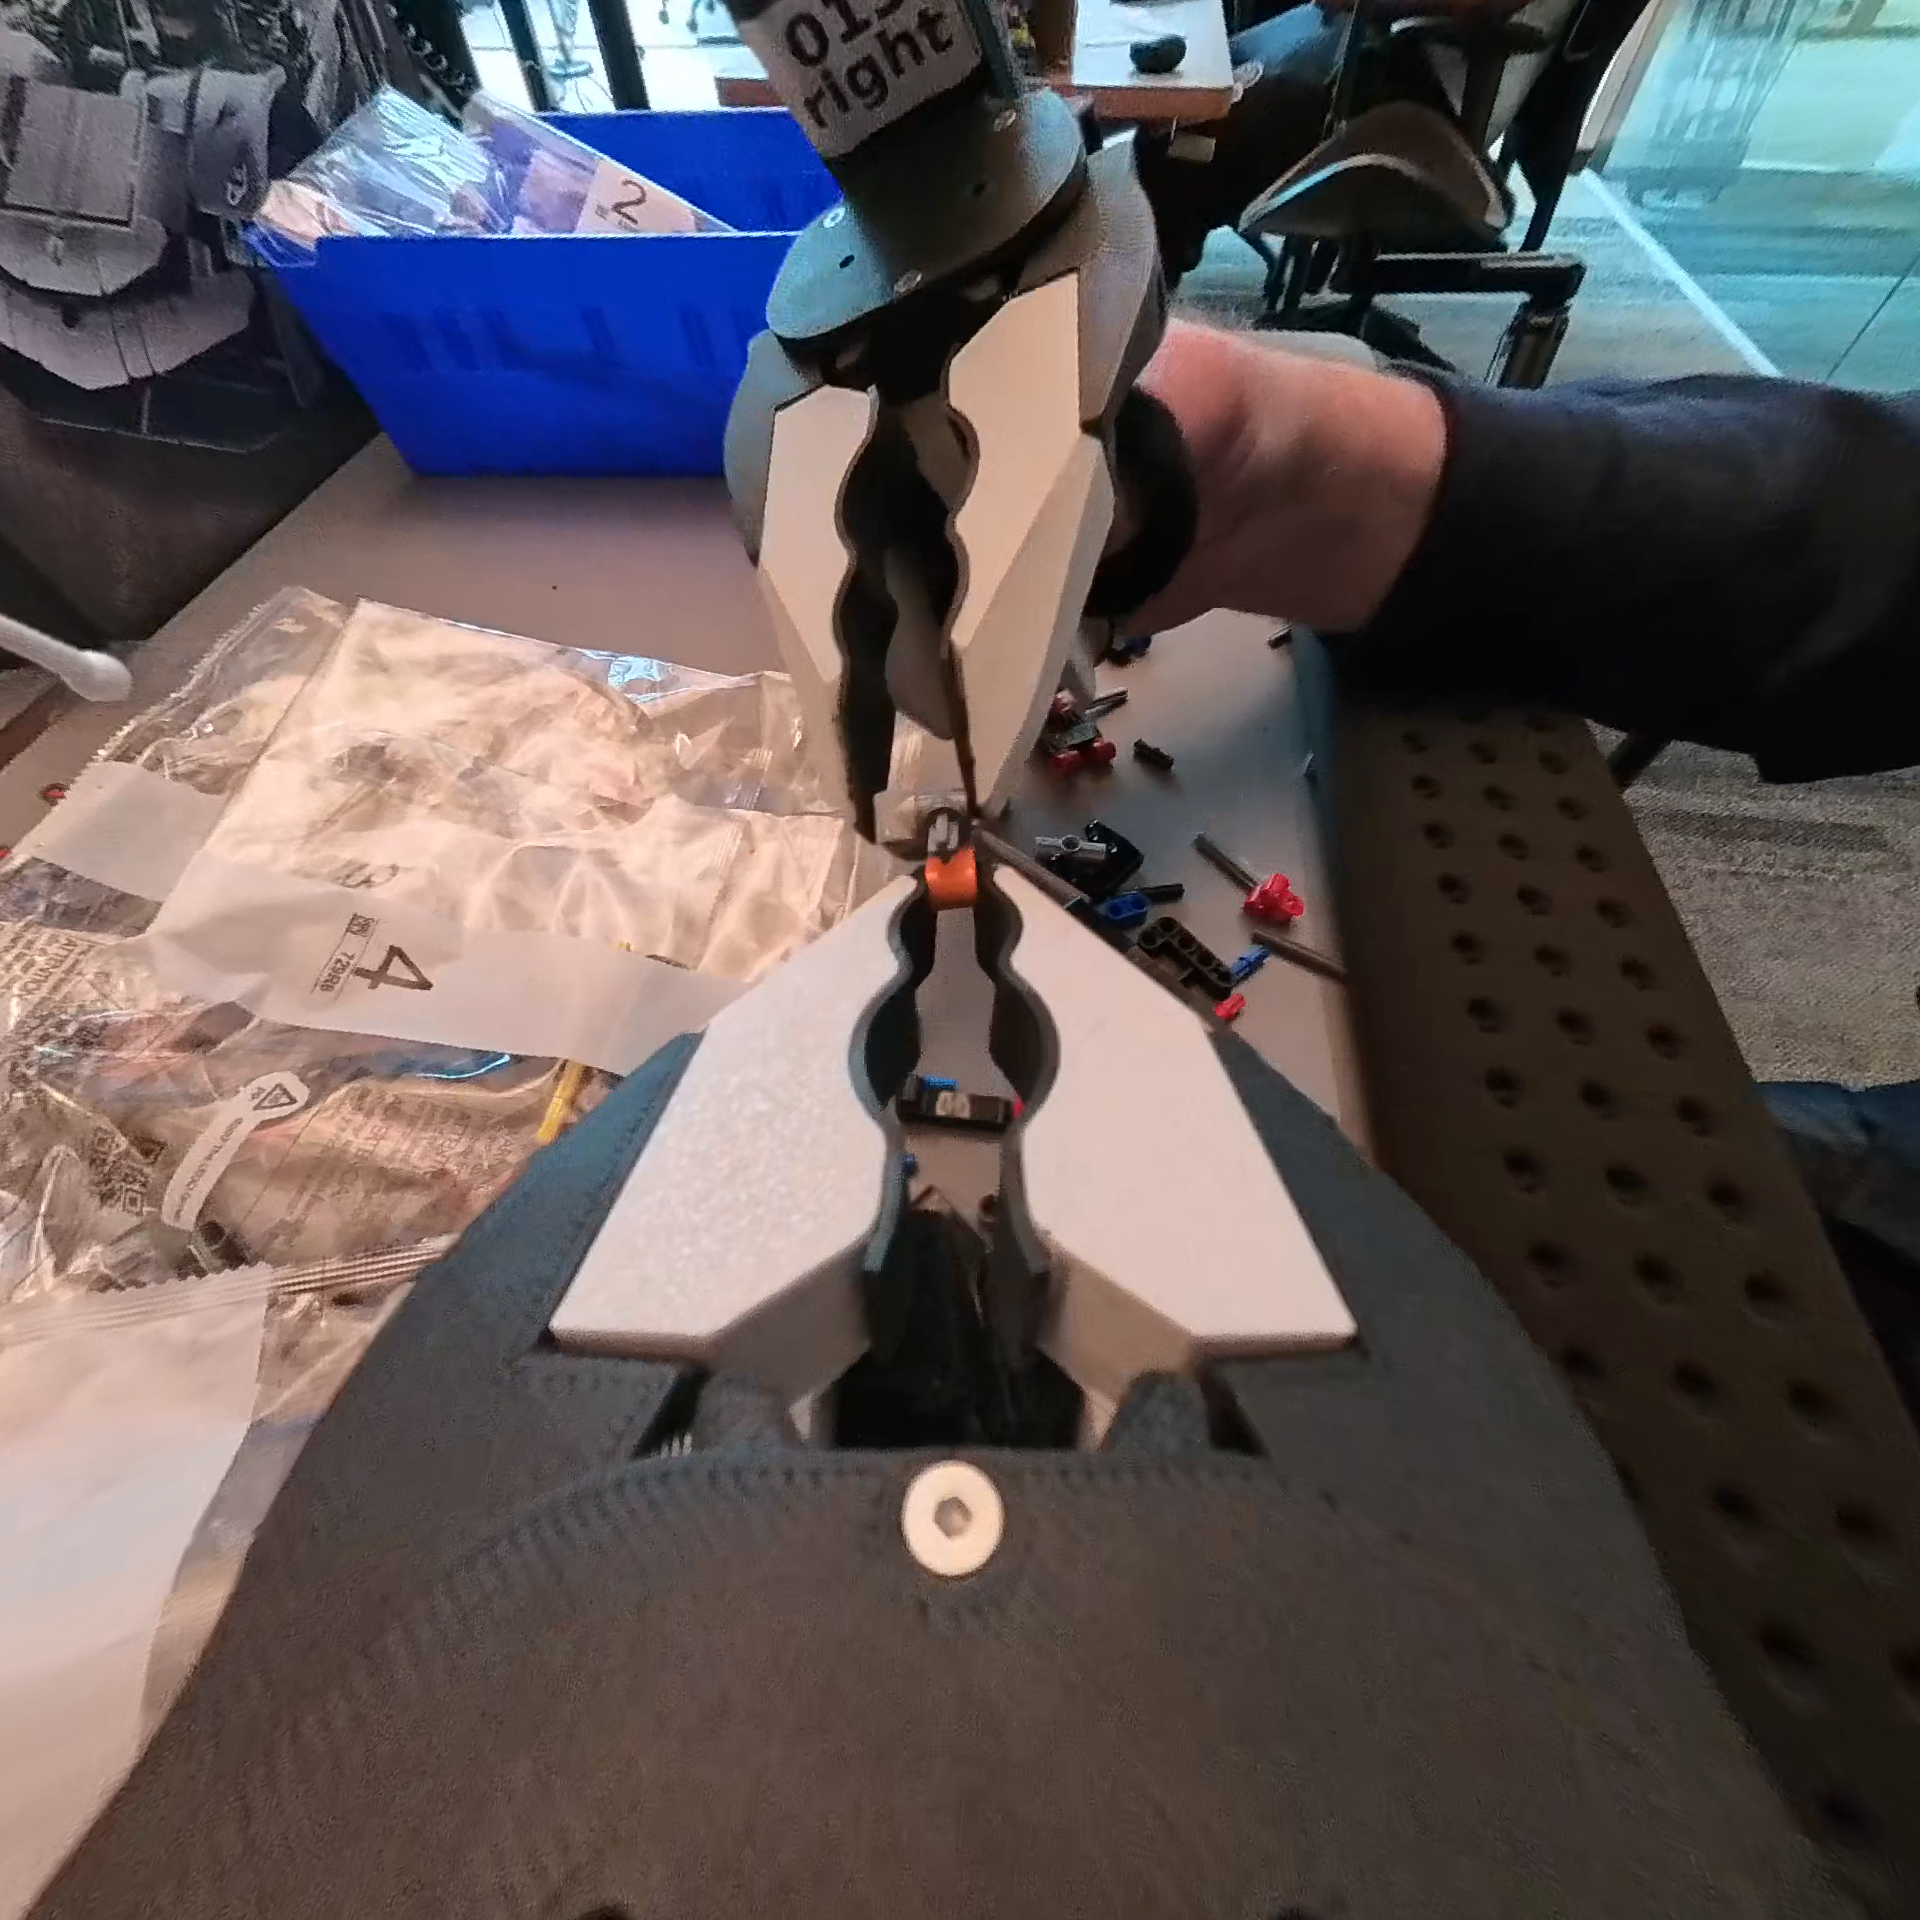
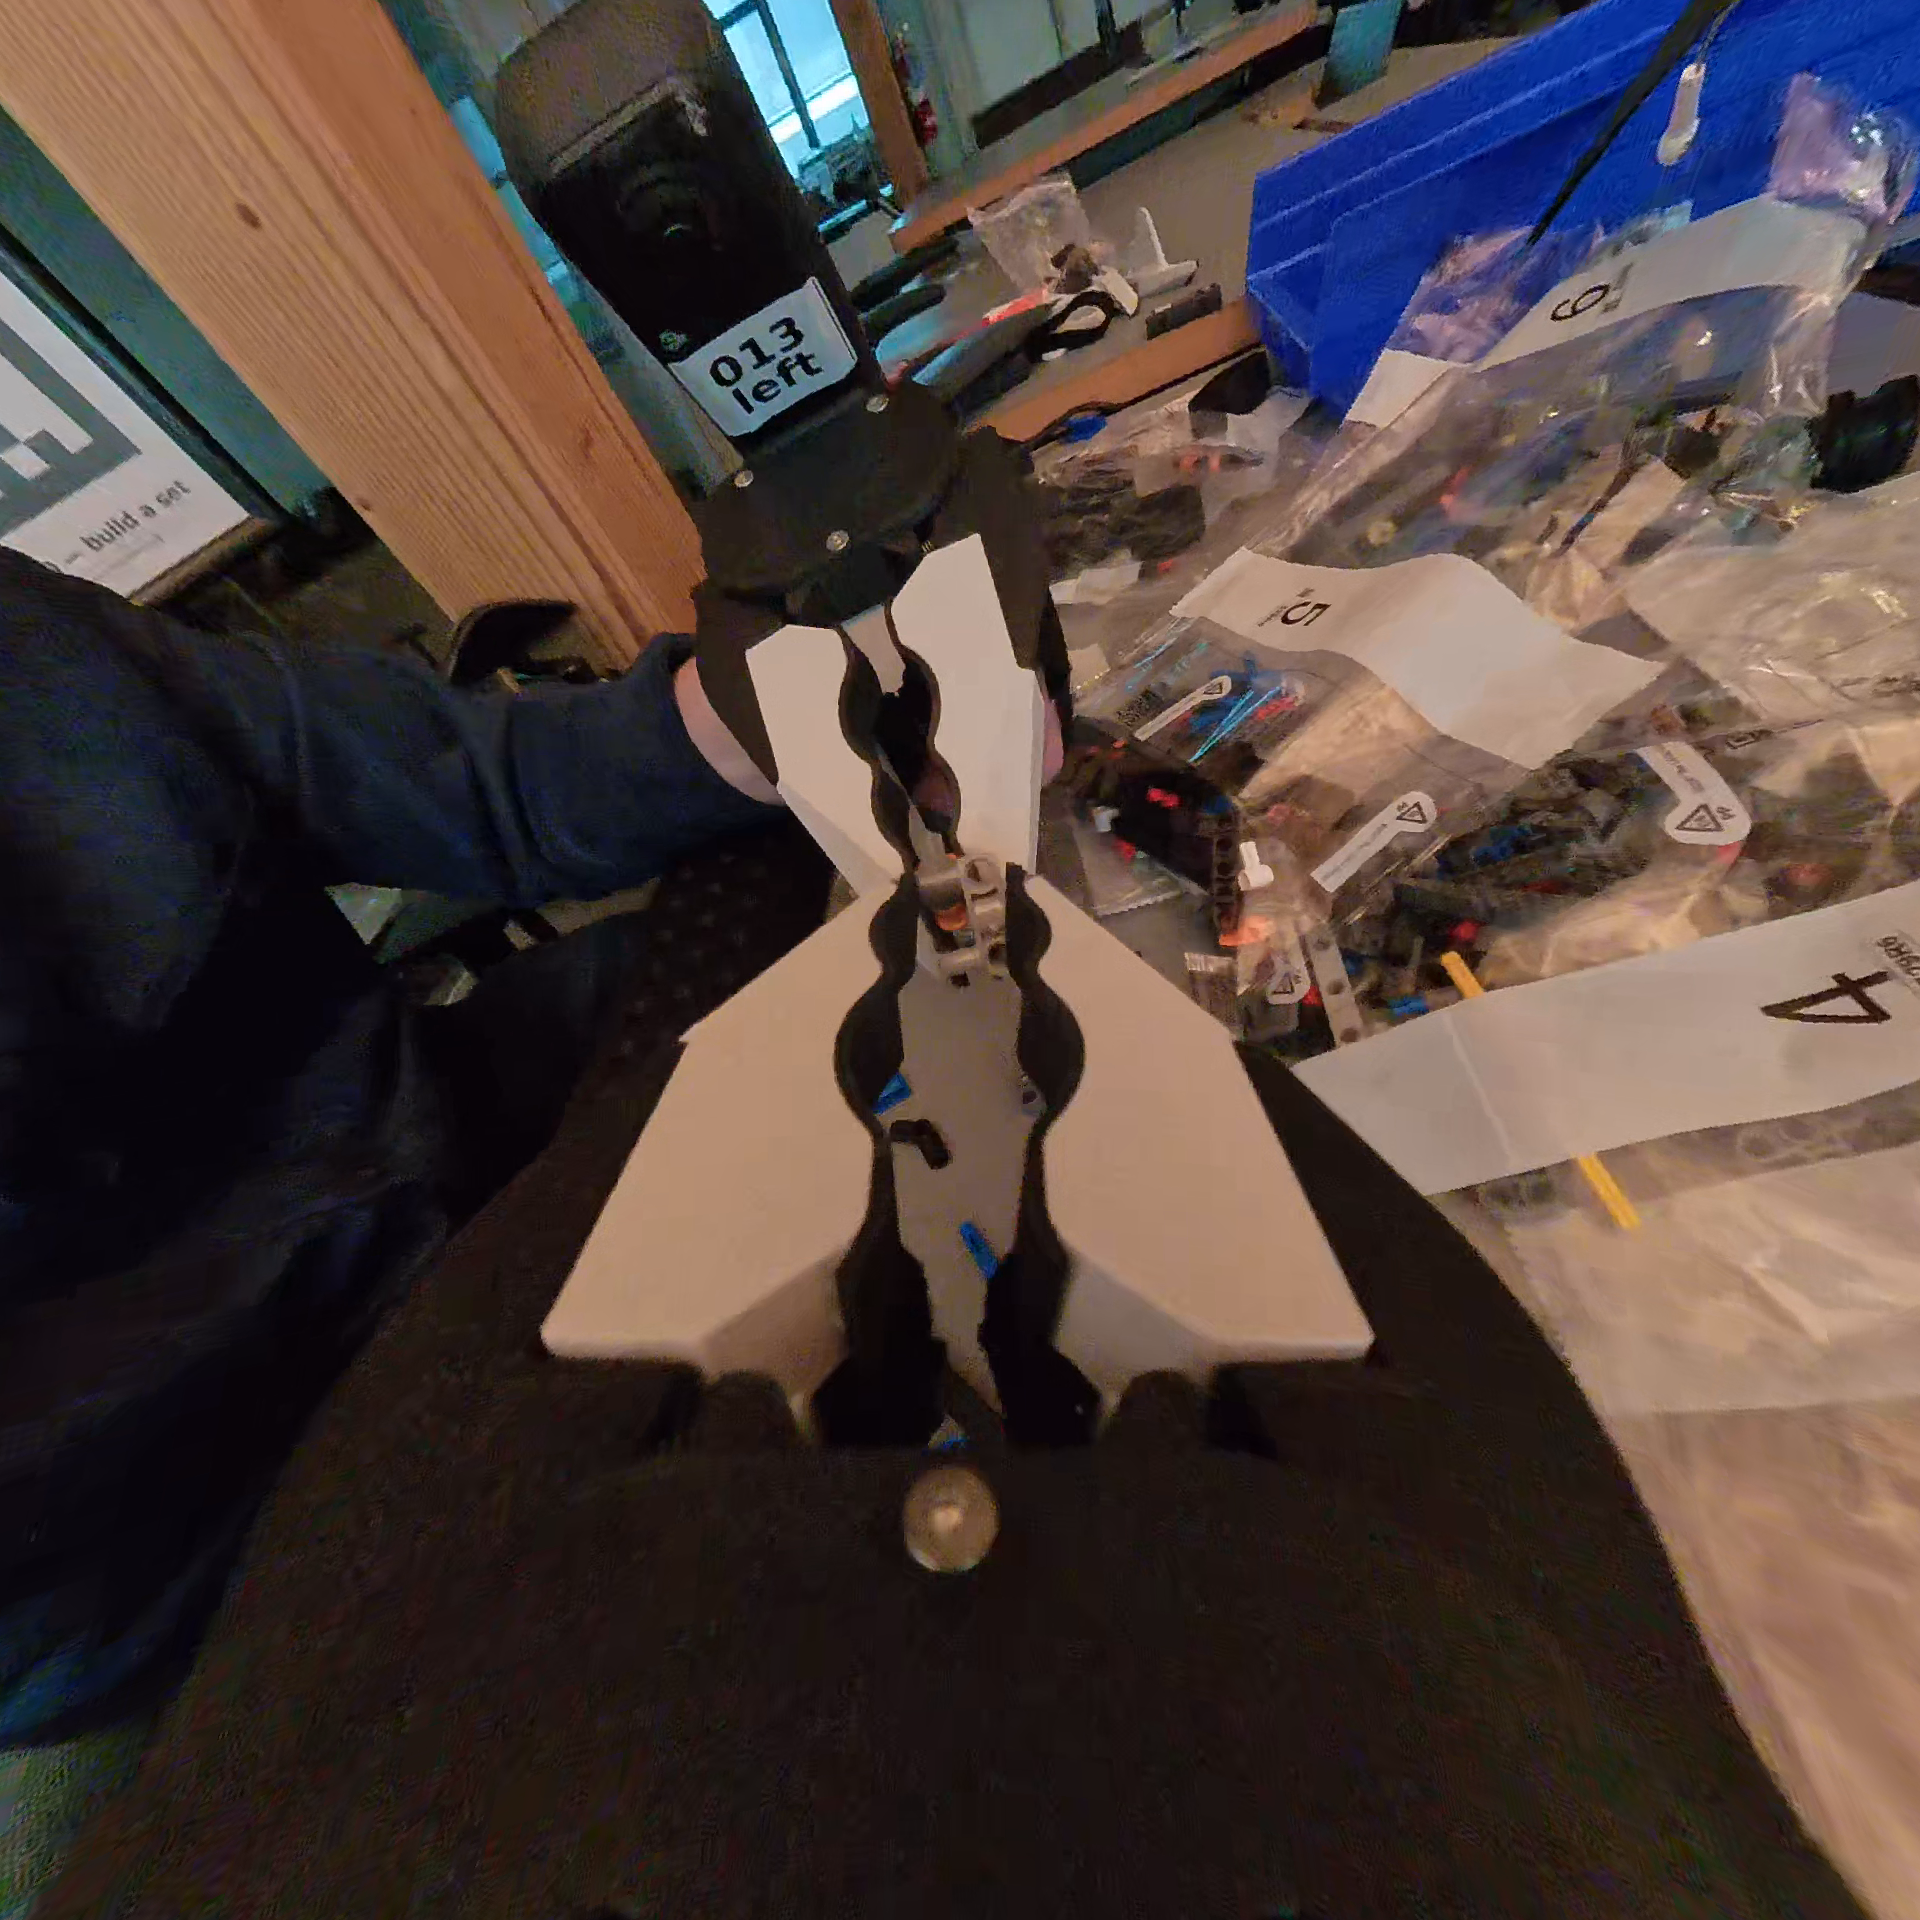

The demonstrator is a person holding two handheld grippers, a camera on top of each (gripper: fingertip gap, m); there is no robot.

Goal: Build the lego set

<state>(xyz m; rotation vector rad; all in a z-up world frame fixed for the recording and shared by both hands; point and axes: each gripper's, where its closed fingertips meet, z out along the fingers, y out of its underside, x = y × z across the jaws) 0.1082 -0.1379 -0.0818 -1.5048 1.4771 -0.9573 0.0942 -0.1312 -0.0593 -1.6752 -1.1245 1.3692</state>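
In the left wrist view my left gripper (image 1: pixel 951 885) is shut on a small orange lego piece (image 1: pixel 951 878), held above the table. My right gripper (image 1: pixel 923 823) comes down from above, tip to tip with it, and pinches a small grey lego piece (image 1: pixel 938 823) that touches the orange one. In the right wrist view my right gripper (image 2: pixel 961 894) holds the grey piece (image 2: pixel 975 914) between its tips. The left gripper (image 2: pixel 932 836) meets it from the far side, and a bit of orange (image 2: pixel 945 921) shows behind the grey piece.
Clear numbered bags of lego parts (image 1: pixel 416 831) (image 2: pixel 1558 831) cover the table on one side. A blue bin (image 1: pixel 540 343) (image 2: pixel 1455 208) stands behind them. Loose red (image 1: pixel 1273 899) and black pieces (image 1: pixel 1101 847) lie under the grippers. A black perforated panel (image 1: pixel 1558 1039) and a wooden post (image 2: pixel 364 312) stand nearby. Less than 4 cm separates the two grippers' tips. The black perforated panel (image 1: pixel 1558 1039) sits 15 cm or so from the ends of my left fingers.
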